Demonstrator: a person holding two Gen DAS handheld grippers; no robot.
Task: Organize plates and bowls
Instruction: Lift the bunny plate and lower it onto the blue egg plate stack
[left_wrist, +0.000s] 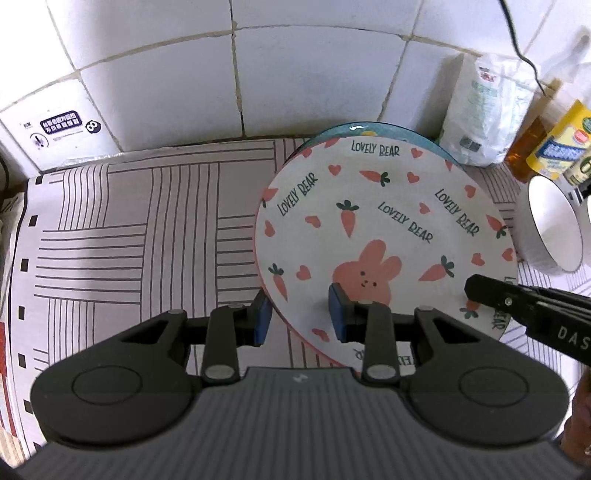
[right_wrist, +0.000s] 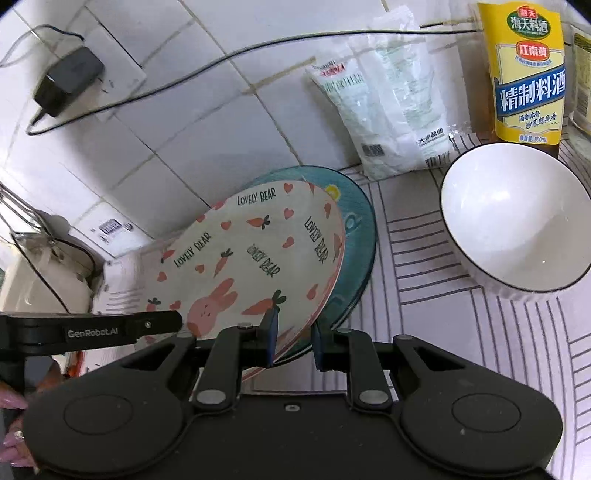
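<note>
Both tools, left (left_wrist: 300, 318) and right (right_wrist: 294, 341), straddle the tilted bunny plate's (left_wrist: 384, 236) rim, pads parted, unclamped

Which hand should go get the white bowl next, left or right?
Probably the right. The right gripper has the white bowl just up and to its right, with only mat between. The left gripper straddles the bunny plate's rim, and the whole plate lies between it and the bowl.
</note>
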